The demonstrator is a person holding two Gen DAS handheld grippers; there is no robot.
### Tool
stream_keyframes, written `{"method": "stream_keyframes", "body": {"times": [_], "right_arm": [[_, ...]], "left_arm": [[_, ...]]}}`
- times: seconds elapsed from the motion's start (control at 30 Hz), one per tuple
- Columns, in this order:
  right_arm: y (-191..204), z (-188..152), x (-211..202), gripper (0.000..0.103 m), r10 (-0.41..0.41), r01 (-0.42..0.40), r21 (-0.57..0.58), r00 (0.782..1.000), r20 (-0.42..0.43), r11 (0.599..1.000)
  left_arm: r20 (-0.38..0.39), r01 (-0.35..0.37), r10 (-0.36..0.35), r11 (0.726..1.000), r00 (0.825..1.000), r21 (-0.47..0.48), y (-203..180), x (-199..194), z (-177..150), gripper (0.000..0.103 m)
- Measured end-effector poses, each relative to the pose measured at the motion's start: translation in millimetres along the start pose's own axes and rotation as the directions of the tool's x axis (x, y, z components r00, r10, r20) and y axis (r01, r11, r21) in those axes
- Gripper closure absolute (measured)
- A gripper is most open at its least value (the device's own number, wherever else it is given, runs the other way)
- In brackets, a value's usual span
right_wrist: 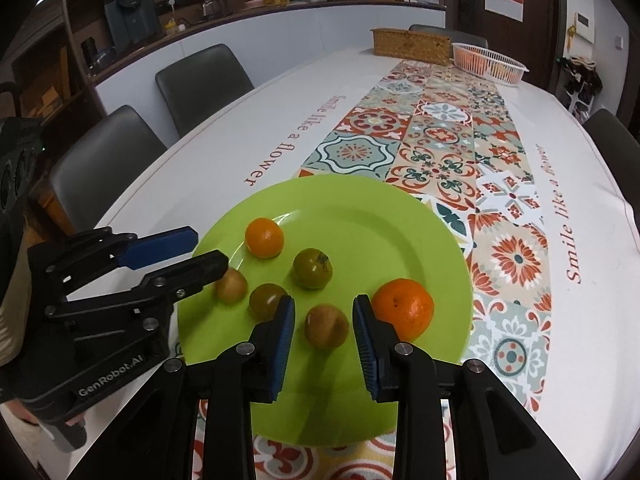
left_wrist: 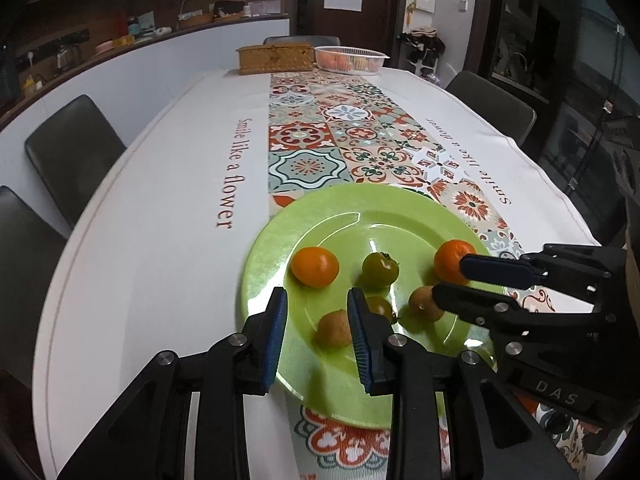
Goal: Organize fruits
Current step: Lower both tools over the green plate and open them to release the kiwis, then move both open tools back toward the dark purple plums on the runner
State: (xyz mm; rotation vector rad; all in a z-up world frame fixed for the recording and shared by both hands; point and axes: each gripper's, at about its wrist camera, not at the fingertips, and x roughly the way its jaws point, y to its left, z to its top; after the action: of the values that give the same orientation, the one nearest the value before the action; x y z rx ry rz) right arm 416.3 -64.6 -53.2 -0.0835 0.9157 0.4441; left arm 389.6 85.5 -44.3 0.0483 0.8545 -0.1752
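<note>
Fingers of the left gripper [left_wrist: 318, 300] stood spread with nothing pinched; a brown round fruit [left_wrist: 334, 328] lay just beyond its tips, partly hidden behind one pad. The right gripper [right_wrist: 324, 304] likewise had its fingers apart, framing a second brown fruit [right_wrist: 326, 326], with a gap showing on each side of it. Seen from the left wrist, one right finger reached over the large orange [right_wrist: 405, 308], the other towards that brown fruit.

All six fruits lay on the green plate [right_wrist: 360, 208]. The large orange sat just beside the right gripper's outer finger. A small orange [right_wrist: 264, 238] lay farther back. A green tomato [right_wrist: 313, 268] rested near the middle, and a darker tomato [right_wrist: 267, 300] lay between the two brown fruits.

The plate rested at the near end of a patterned runner [right_wrist: 440, 140] on a white tablecloth [right_wrist: 240, 128] printed with "Smile like a flower". At the far end stood a woven box [right_wrist: 412, 46] and, just beside it, a white basket [right_wrist: 490, 62]. Dark chairs [right_wrist: 200, 80] lined the table's side.
</note>
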Motion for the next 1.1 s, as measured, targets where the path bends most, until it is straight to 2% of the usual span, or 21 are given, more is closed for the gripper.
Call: {"method": "stream_keyframes", "body": {"times": [0.2, 0.4, 0.6, 0.7, 0.9, 1.03, 1.1], "right_arm": [[6, -6, -24, 0.072, -0.003, 0.004, -0.037, 0.999, 0.039, 0.999], [12, -12, -59, 0.072, 0.014, -0.010, -0.043, 0.995, 0.096, 0.999], [18, -21, -94, 0.072, 0.019, -0.014, -0.042, 0.990, 0.140, 0.999], [21, -29, -110, 0.065, 0.026, -0.020, -0.041, 0.987, 0.159, 0.999], [30, -52, -140, 0.065, 0.008, 0.004, -0.060, 0.979, 0.204, 0.998], [33, -68, -154, 0.065, -0.012, 0.025, -0.056, 0.975, 0.221, 0.998], [32, -76, -158, 0.061, -0.022, 0.032, -0.042, 0.976, 0.218, 0.999]], "left_arm": [[0.014, -0.007, 0.007, 1.000, 1.000, -0.006, -8, -27, -6, 0.071], [0.067, -0.017, 0.017, 1.000, 0.998, -0.002, -20, -67, -10, 0.071], [0.110, -0.006, 0.006, 1.000, 0.994, -0.005, -30, -107, -18, 0.066], [0.130, -0.023, 0.022, 1.000, 0.991, 0.007, -38, -122, -24, 0.064], [0.173, -0.051, 0.045, 0.998, 0.984, 0.025, -54, -149, -44, 0.061], [0.184, -0.047, 0.042, 0.999, 0.982, 0.027, -59, -159, -56, 0.057], [0.183, -0.041, 0.035, 0.999, 0.983, 0.027, -62, -162, -63, 0.055]]}}
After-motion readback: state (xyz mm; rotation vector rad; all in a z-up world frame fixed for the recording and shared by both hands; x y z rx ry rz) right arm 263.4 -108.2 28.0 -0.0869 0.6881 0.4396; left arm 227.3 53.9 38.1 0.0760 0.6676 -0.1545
